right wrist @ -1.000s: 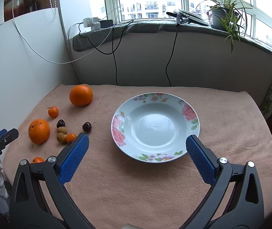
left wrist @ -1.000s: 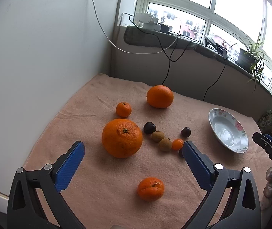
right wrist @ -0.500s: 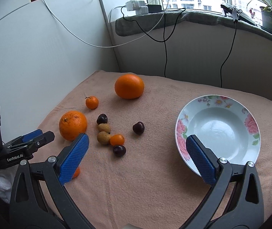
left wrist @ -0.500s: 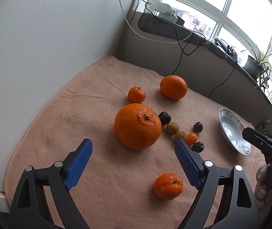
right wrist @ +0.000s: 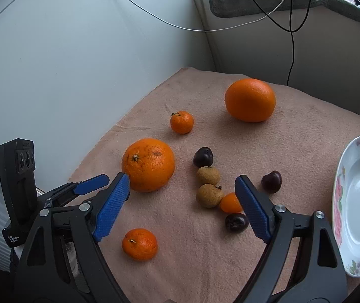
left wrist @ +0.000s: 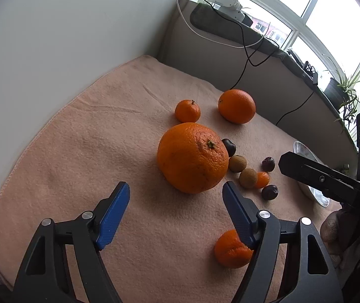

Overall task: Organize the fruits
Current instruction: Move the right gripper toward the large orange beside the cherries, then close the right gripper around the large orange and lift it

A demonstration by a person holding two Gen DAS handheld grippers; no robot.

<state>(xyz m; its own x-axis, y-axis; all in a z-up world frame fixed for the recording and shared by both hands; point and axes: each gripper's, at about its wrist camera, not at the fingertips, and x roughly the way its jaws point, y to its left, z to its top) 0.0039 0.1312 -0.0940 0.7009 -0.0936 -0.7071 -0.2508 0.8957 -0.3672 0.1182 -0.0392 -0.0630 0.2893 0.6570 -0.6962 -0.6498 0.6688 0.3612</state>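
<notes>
Right wrist view: the floral bowl (right wrist: pixel 341 189) is lying empty at the right edge of the peach cloth (right wrist: pixel 293 151) covering the surface. All fruit is resting on the cloth, outside the bowl. The big orange (left wrist: pixel 192 157) is sitting just beyond the left gripper (left wrist: pixel 176 203), its stem end tilted up and to the right. The jaws of the left gripper are being held released, empty. The right gripper (right wrist: pixel 182 194) is likewise being held wide, nothing grasped, above the longans (right wrist: pixel 209 185) and cherries (right wrist: pixel 236 222).
</notes>
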